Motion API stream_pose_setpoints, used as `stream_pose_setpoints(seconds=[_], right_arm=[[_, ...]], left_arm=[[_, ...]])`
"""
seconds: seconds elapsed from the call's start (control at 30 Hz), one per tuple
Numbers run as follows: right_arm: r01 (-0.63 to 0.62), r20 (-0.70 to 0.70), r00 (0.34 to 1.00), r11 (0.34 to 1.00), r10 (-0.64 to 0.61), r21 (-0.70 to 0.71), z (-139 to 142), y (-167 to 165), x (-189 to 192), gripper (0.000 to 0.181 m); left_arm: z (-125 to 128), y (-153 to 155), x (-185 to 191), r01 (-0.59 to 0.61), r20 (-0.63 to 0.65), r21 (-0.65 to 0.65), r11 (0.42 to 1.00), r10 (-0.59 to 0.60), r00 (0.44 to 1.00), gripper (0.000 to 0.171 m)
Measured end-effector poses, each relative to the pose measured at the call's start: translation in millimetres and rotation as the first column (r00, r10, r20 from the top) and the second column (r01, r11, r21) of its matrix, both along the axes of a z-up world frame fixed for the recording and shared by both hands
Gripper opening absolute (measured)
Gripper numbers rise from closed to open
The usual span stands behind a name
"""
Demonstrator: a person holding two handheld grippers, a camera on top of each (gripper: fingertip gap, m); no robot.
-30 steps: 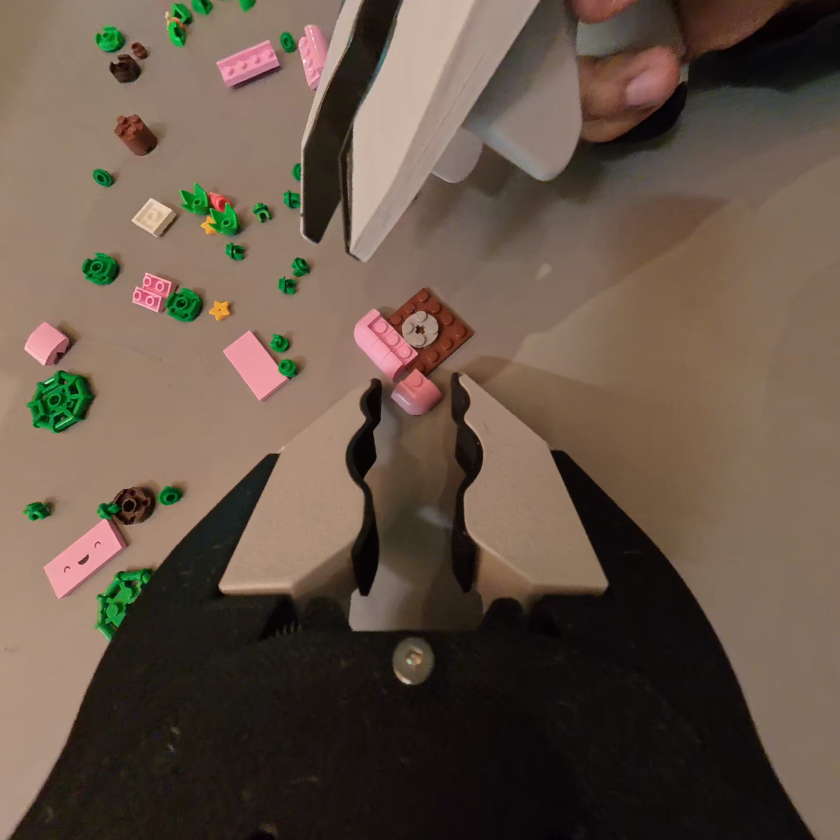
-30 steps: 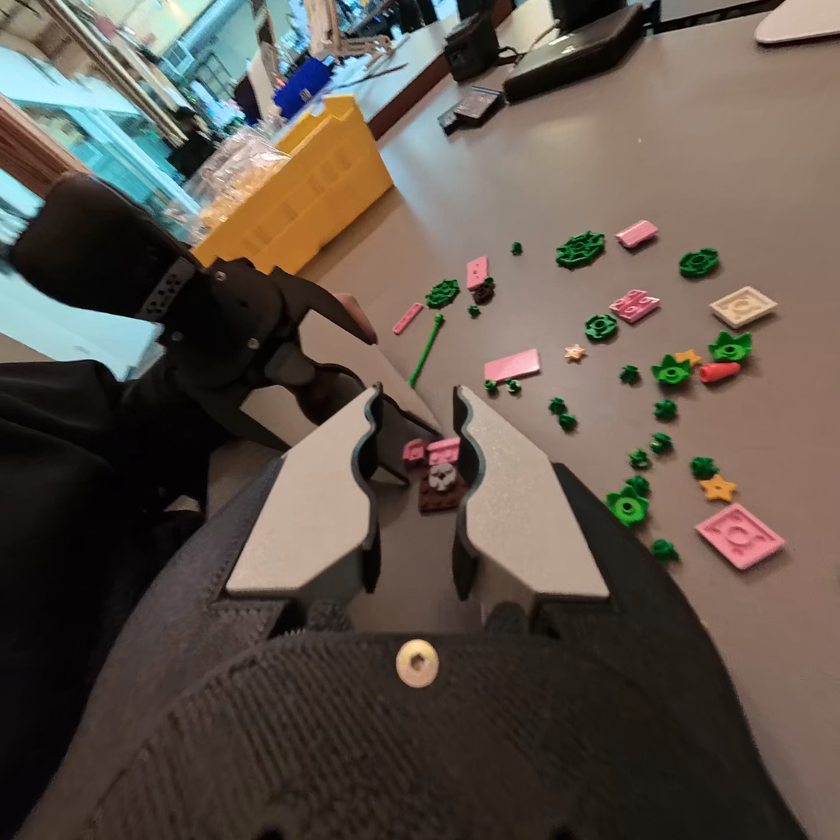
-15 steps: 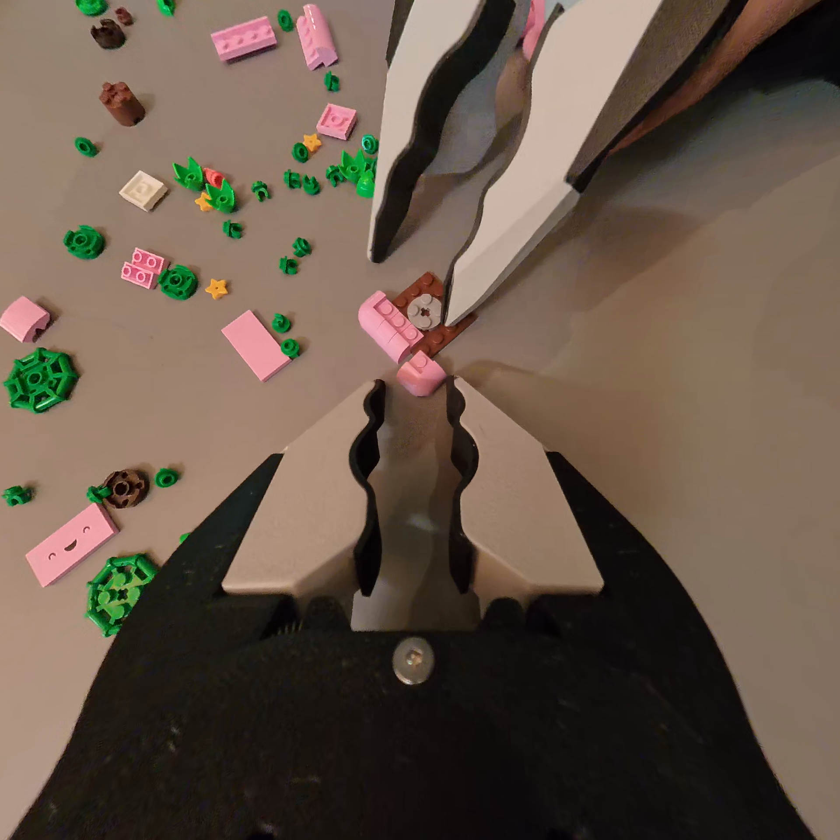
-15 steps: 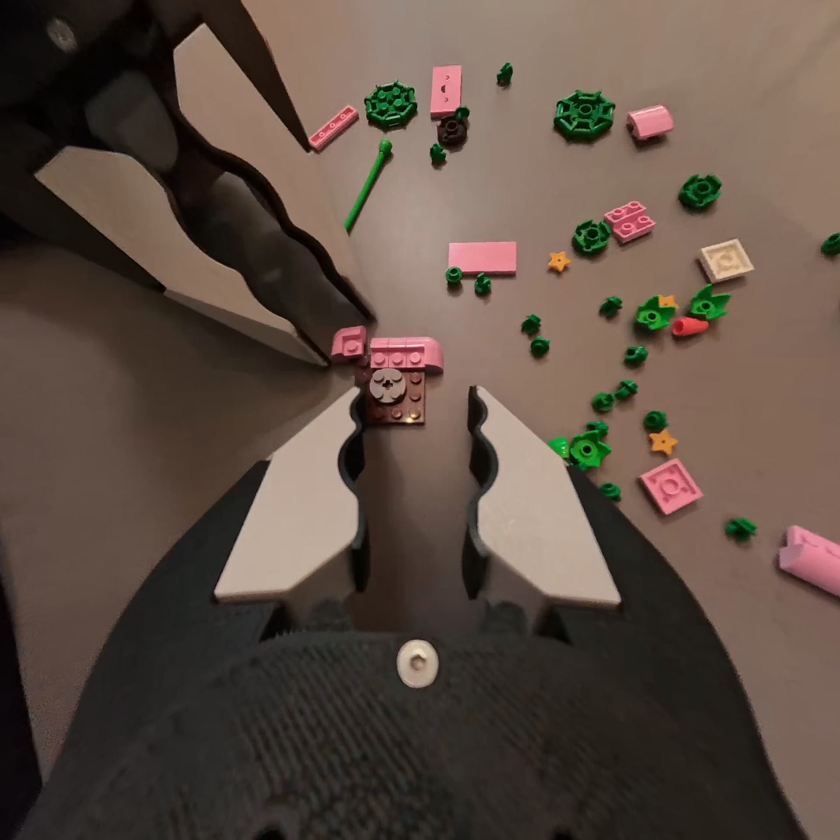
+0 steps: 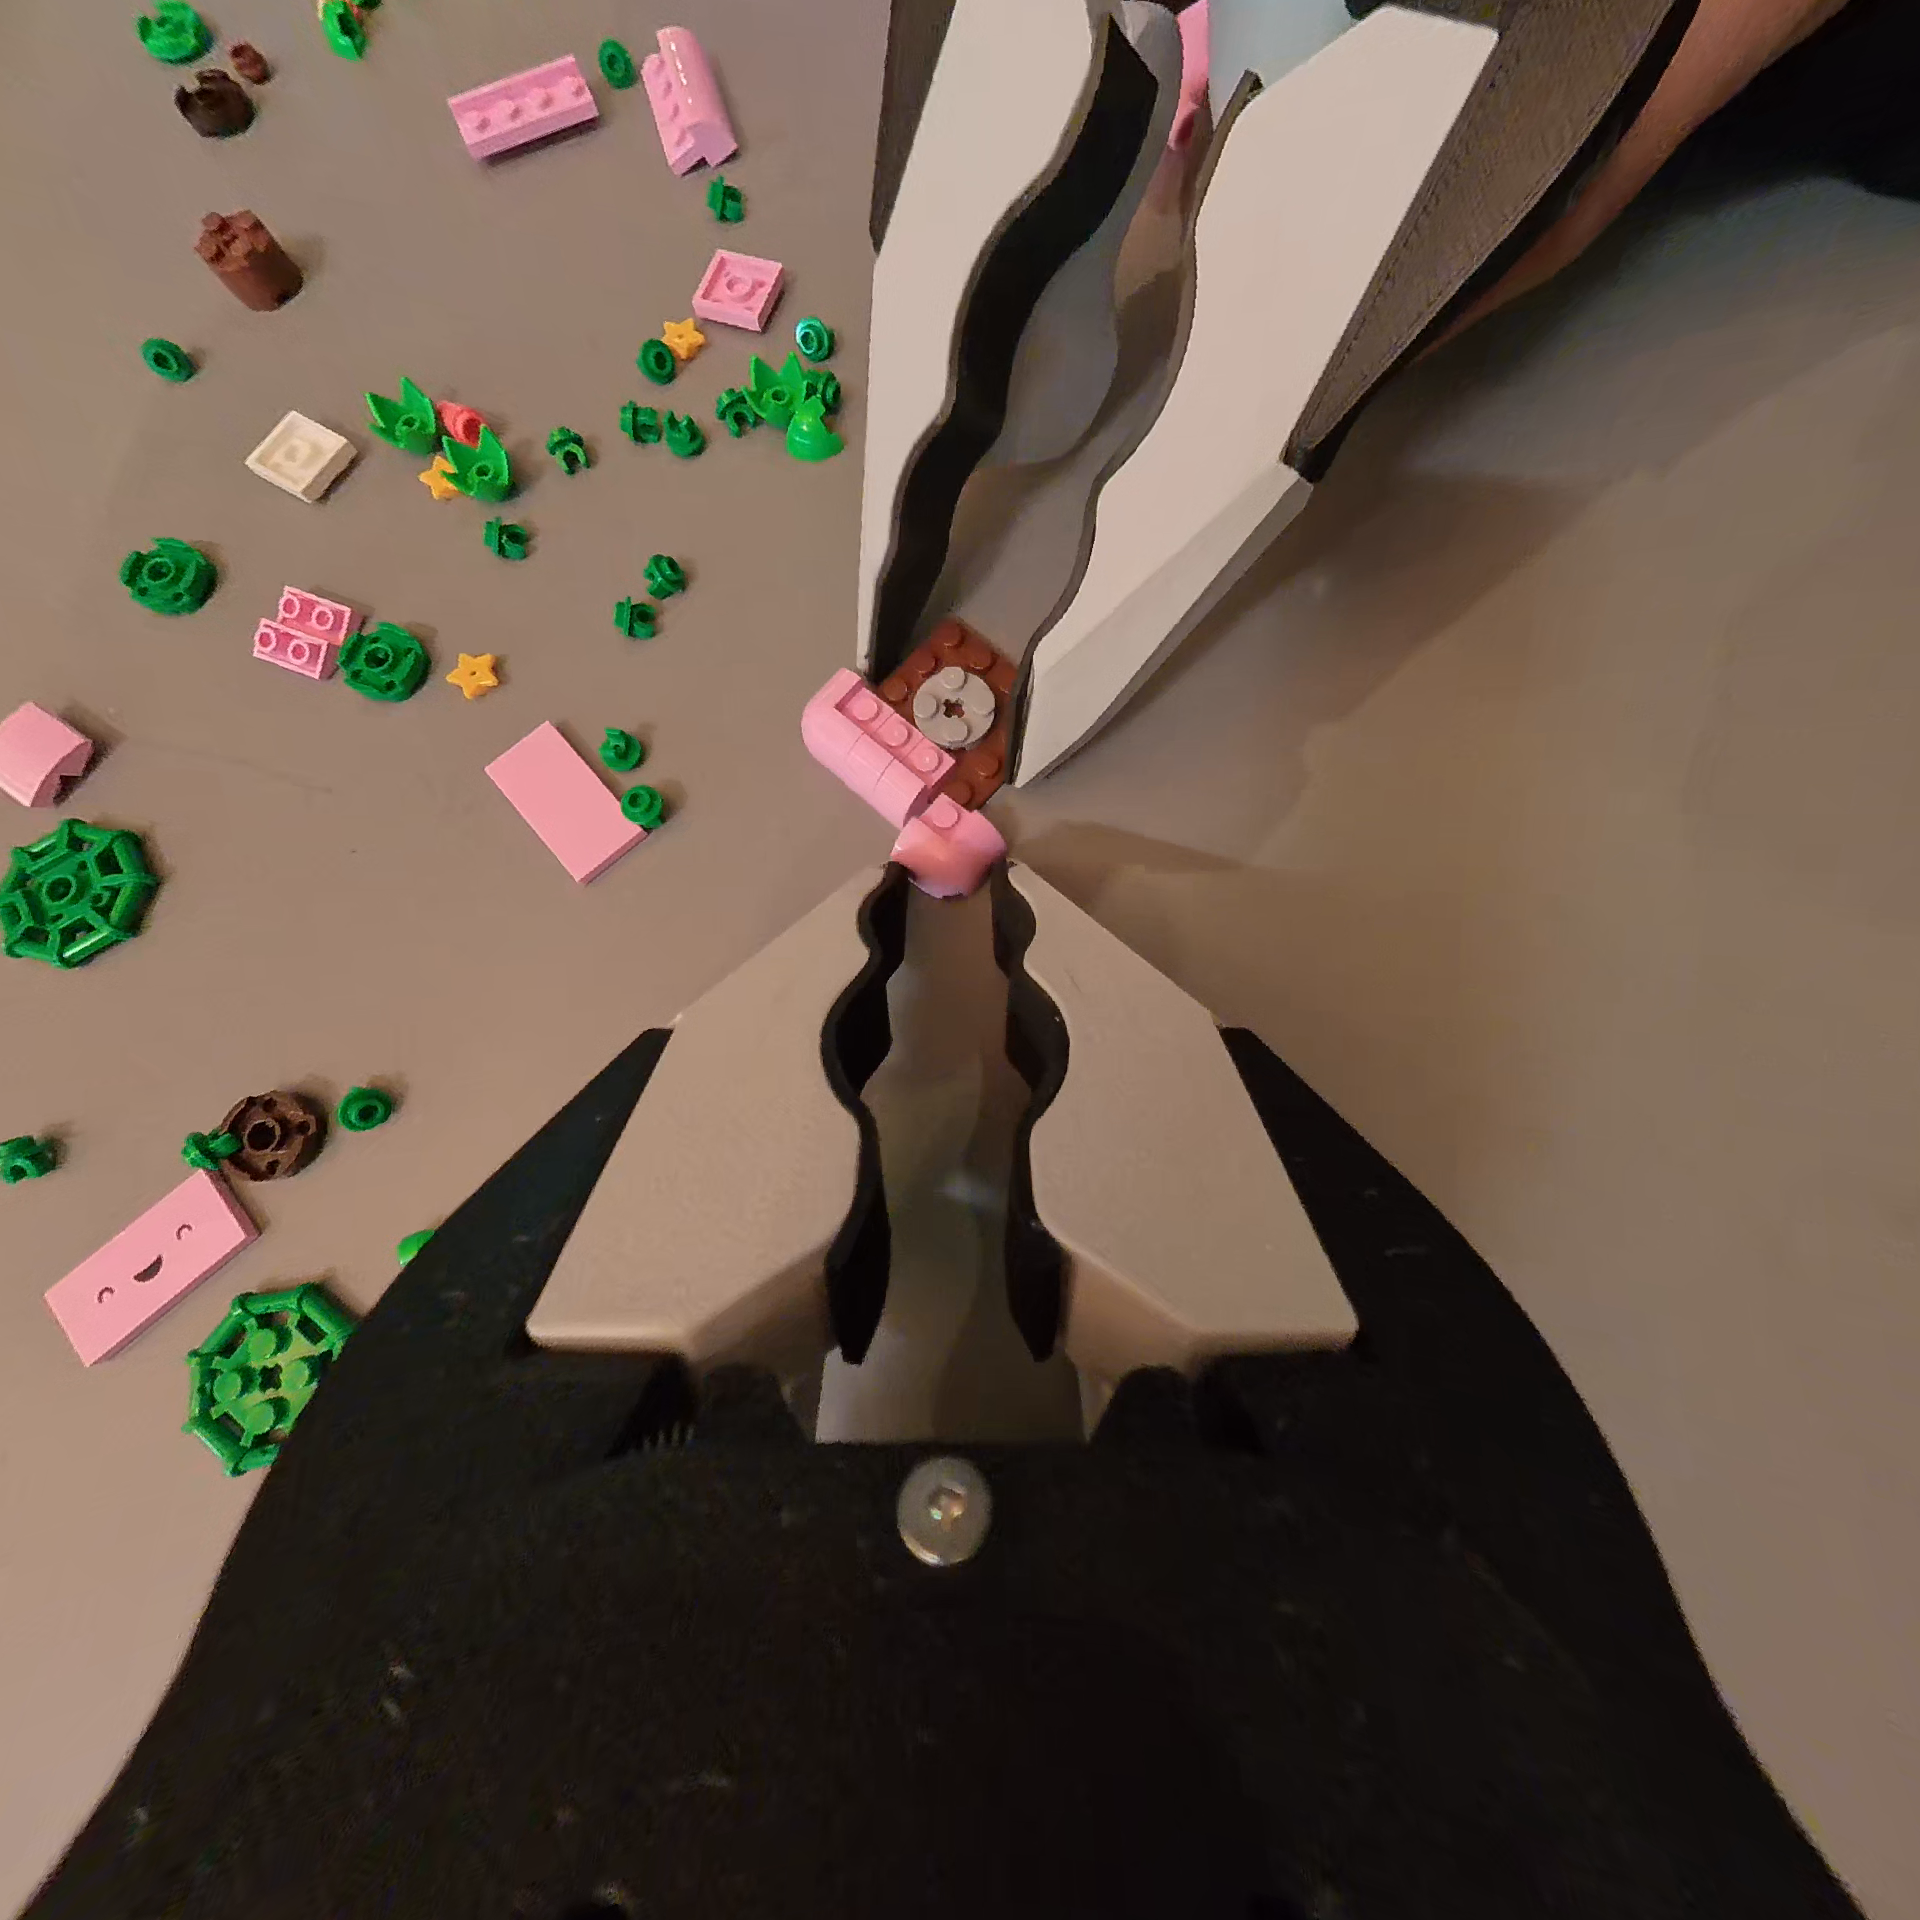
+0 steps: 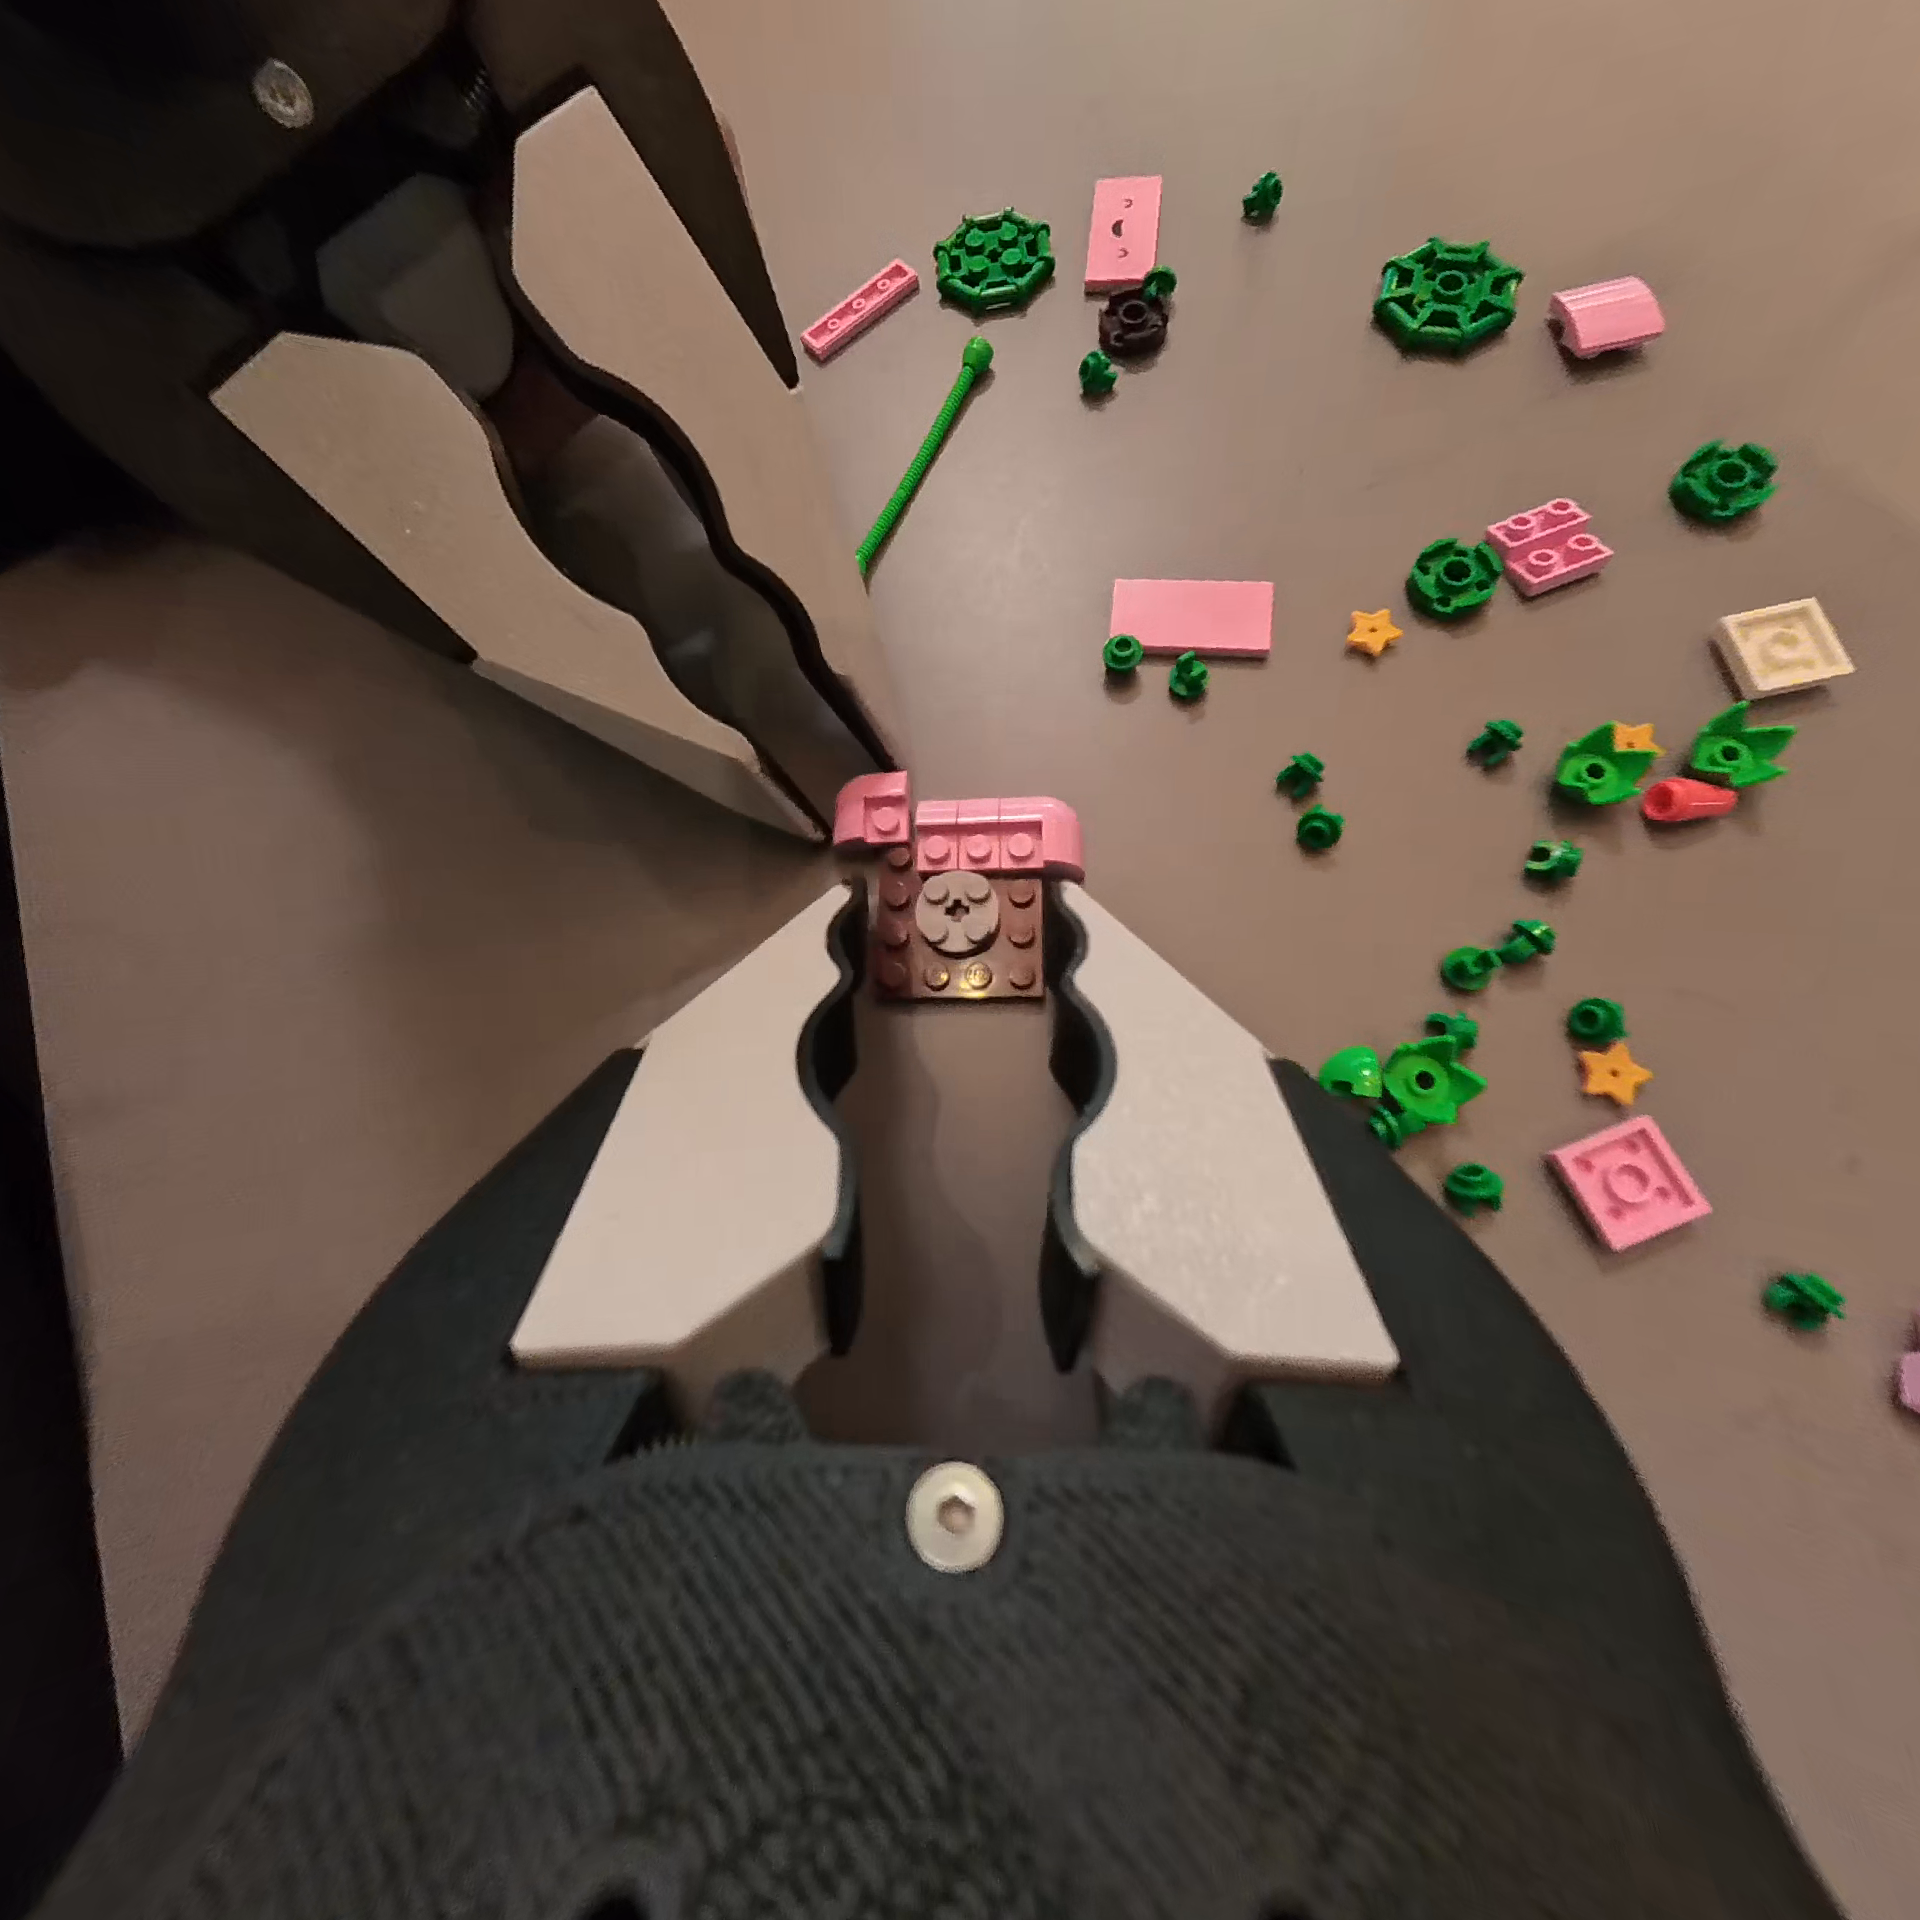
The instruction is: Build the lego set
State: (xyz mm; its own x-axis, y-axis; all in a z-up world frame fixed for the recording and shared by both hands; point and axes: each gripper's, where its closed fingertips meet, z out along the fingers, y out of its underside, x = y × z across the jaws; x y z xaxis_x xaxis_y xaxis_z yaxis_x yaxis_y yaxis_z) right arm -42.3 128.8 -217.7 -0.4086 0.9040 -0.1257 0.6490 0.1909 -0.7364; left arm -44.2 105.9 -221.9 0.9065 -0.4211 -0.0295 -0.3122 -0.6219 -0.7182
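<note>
On the grey table [image 6: 1351, 156], the brown plate [image 6: 961, 951] with its pink curved brick [image 6: 992, 831] now sits between the right gripper [image 6: 958, 914] tips, jaws narrowed to its sides since half a second ago. Left gripper [image 5: 943, 878] pinches the small pink corner piece [image 5: 948, 844] at the plate's edge (apparently not yet seated).

My brown square plate [image 6: 958, 940], flat at frame centre, carries a grey round tile [image 6: 957, 912] and a pink curved brick row [image 6: 995, 834]; a small pink corner brick [image 6: 876, 816] touches its upper-left edge.
</note>
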Motion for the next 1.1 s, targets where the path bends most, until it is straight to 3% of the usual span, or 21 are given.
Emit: stream_pose_setpoints(seconds=[0.8, 1.1], right_arm=[[0.028, -0.007, 1.0, 1.0, -0.028, -0.006, -0.2, 0.7, -3.1, 0.026], [0.04, -0.01, 0.999, 0.999, -0.04, -0.005, -0.5, 1.8, -4.2, 0.023]], left_arm=[[3.7, -1.1, 4.2, 0.036, 0.007, 0.025, 0.999, -0.037, 0.999, 0.004], [1.5, 0.9, 0.0, 0.003, -0.014, 0.019, 1.0, -0.002, 1.0, 0.03]])
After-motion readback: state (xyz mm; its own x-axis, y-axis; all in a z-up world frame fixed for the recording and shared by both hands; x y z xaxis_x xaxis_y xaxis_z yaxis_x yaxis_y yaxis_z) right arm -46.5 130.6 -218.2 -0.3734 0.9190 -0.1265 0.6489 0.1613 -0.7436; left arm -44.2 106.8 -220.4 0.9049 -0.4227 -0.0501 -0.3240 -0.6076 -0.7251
